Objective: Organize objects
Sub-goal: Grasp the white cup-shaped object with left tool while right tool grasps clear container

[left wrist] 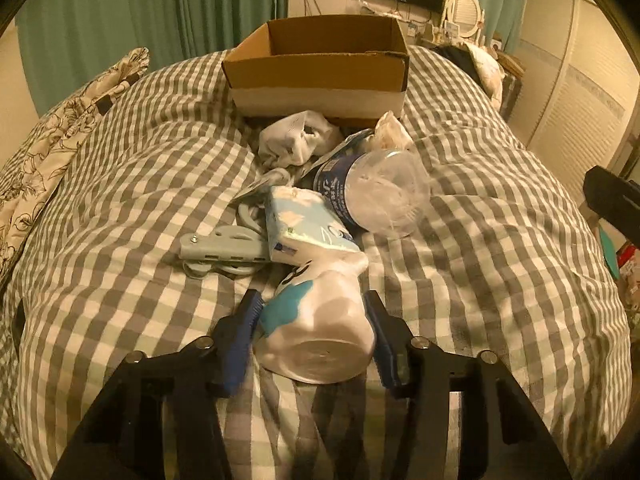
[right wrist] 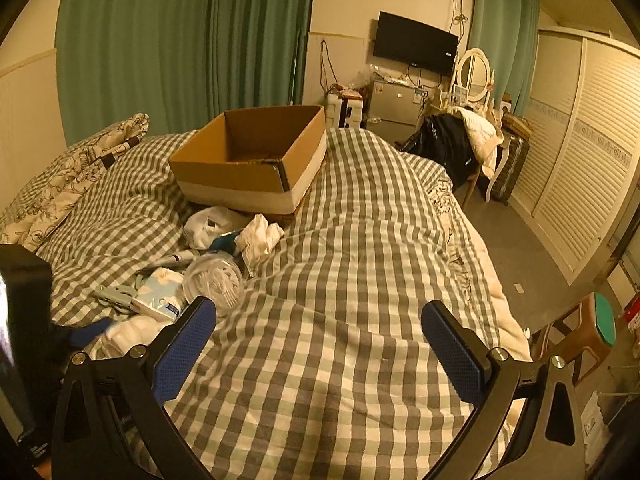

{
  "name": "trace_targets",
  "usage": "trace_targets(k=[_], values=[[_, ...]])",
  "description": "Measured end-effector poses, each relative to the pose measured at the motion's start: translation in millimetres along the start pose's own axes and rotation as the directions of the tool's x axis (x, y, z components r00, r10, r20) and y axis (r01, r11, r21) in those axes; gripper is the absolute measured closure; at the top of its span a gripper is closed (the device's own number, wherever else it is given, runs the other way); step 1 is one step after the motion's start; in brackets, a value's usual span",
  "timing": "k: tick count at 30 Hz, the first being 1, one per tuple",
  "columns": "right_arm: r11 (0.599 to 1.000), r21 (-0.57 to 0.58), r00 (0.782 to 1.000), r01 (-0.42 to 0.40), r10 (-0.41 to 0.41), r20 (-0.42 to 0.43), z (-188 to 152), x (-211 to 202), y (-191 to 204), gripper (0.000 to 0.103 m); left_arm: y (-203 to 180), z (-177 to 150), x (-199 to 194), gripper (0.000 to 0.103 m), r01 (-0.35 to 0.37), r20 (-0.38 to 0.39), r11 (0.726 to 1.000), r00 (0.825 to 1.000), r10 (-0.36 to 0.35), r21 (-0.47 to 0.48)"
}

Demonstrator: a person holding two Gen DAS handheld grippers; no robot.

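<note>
A white bottle with a teal patch (left wrist: 320, 320) lies on its side on the checked bedcover (left wrist: 480, 260), base toward the camera. My left gripper (left wrist: 312, 300) has its blue pads against both sides of it. Behind it sit a light-blue tissue pack (left wrist: 304, 224), a clear round tub with a dark label (left wrist: 384, 196), a grey clip-like gadget (left wrist: 224, 246), a white cloth (left wrist: 296, 140) and crumpled paper (left wrist: 394, 130). An open cardboard box (left wrist: 316, 68) stands beyond the pile. My right gripper (right wrist: 320, 308) hangs open over bare bedcover (right wrist: 360, 240), right of the pile, with the bottle (right wrist: 132, 330) at its left.
A floral pillow (right wrist: 72, 176) lies at the bed's left edge. The bed drops off on the right to a floor (right wrist: 532, 240) with a stool (right wrist: 592, 328), a chair piled with clothes (right wrist: 452, 148) and louvred wardrobe doors (right wrist: 580, 168). Green curtains (right wrist: 180, 48) hang behind.
</note>
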State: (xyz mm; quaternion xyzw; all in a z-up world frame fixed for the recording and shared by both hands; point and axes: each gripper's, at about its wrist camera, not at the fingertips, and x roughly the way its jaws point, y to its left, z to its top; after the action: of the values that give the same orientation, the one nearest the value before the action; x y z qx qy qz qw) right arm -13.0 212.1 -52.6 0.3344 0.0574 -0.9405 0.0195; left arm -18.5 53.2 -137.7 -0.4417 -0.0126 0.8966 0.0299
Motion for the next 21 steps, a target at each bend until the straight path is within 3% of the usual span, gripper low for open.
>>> trace_targets(k=[8, 15, 17, 21], values=[[0.999, -0.033, 0.999, -0.035, 0.035, -0.024, 2, 11, 18, 0.000, 24, 23, -38, 0.054, 0.074, 0.076, 0.996, 0.995, -0.070, -0.051], [0.989, -0.081, 0.990, -0.122, 0.115, -0.087, 16, 45, 48, 0.000, 46, 31, -58, 0.055, 0.200, 0.070, 0.976, 0.978, -0.195, -0.084], [0.989, -0.084, 0.988, -0.125, 0.116, -0.104, 20, 55, 52, 0.000, 50, 27, -64, 0.055, 0.204, 0.065, 0.976, 0.978, -0.199, -0.073], [0.987, -0.095, 0.985, -0.129, 0.116, -0.129, 27, 72, 59, 0.000, 71, 23, -72, 0.055, 0.282, 0.043, 0.951, 0.959, -0.279, -0.127]])
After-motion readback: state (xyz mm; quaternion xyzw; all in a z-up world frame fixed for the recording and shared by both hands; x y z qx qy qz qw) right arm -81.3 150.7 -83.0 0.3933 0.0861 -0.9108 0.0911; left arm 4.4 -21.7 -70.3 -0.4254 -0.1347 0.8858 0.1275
